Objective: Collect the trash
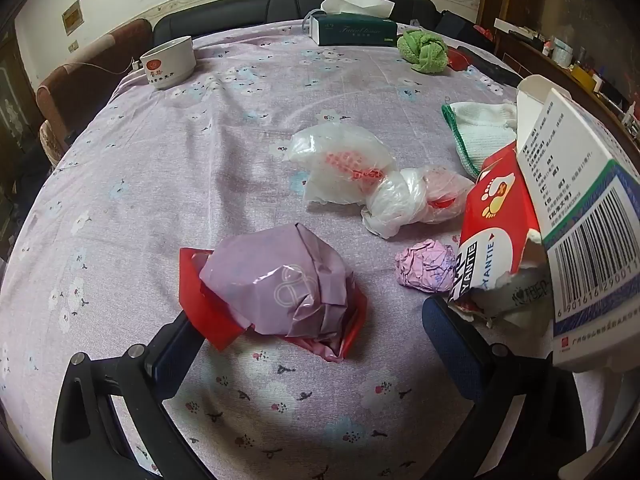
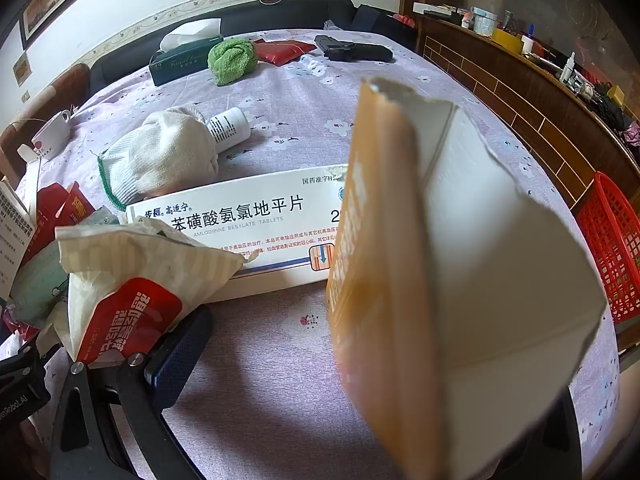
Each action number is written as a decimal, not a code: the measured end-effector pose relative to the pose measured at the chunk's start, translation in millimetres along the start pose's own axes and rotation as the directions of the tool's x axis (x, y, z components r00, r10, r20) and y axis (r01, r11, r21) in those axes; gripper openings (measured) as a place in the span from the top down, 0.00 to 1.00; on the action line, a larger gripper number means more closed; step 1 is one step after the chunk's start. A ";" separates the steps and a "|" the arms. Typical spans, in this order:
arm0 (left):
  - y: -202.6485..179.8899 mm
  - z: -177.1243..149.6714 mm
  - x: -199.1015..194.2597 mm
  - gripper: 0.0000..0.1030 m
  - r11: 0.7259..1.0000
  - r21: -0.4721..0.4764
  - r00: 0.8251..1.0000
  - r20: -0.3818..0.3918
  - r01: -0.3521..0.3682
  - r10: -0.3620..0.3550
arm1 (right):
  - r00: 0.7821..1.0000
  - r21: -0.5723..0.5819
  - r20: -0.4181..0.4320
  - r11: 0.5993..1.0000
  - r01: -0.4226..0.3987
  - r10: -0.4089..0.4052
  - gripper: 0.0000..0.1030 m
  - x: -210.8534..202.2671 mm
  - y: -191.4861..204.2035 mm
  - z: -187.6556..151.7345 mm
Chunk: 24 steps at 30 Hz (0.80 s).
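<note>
Most of the trash is still on the table (image 1: 160, 168). My left gripper (image 1: 312, 320) is spread wide around the purple wrapper (image 1: 280, 284), not yet closed on it; two plastic bags (image 1: 360, 176) and a pink wad (image 1: 426, 266) lie beyond. My right gripper (image 2: 320, 340) carries the torn orange box (image 2: 440, 280), though its far finger is hidden, so I can't tell the grip. The red basket (image 2: 612, 240) stands off the table's edge; its contents I can't see.

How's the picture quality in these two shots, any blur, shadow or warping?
Left wrist view: fisheye bends the table edge into a curve; corners go black; a soft shadow lies on the cloth beyond the lilac wrapper, which shows some sheen. Right wrist view: the torn orange carton sits so close it is blurred and hides the right side; the white medicine box print stays sharp.
</note>
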<state>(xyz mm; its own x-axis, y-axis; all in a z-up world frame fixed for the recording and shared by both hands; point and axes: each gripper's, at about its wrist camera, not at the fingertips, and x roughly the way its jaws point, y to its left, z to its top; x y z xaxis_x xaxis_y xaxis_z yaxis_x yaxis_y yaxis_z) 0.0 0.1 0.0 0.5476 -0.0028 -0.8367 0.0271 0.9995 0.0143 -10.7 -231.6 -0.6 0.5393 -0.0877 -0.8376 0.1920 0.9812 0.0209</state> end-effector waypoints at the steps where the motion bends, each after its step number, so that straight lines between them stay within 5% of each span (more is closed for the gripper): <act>1: 0.0 0.0 0.0 0.00 1.000 0.000 1.000 0.000 0.000 0.000 | 1.000 0.001 0.000 1.000 -0.001 0.001 0.00 0.0 0.1 0.0; 14: -0.8 -7.0 -9.3 0.00 1.000 -0.014 1.000 -0.011 -0.017 0.016 | 1.000 0.000 0.001 1.000 -0.001 0.001 0.00 0.2 1.2 0.1; 19: 5.3 -28.8 -40.9 0.00 0.999 -0.001 0.996 0.075 -0.040 0.040 | 1.000 -0.008 -0.010 1.000 -0.011 0.010 0.00 0.5 0.5 2.5; 24: 5.4 -52.3 -83.1 0.00 1.000 -0.016 0.984 0.175 -0.008 0.011 | 0.989 -0.059 -0.083 0.990 -0.127 0.122 0.00 -17.5 -7.4 -1.3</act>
<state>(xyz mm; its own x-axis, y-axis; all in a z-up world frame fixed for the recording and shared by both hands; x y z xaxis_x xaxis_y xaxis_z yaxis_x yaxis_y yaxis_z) -89.1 7.3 41.0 0.6860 0.0031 -0.7276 0.0087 0.9999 0.0125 -22.6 -237.2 13.3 0.4885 0.0469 -0.8713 0.0735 0.9928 0.0947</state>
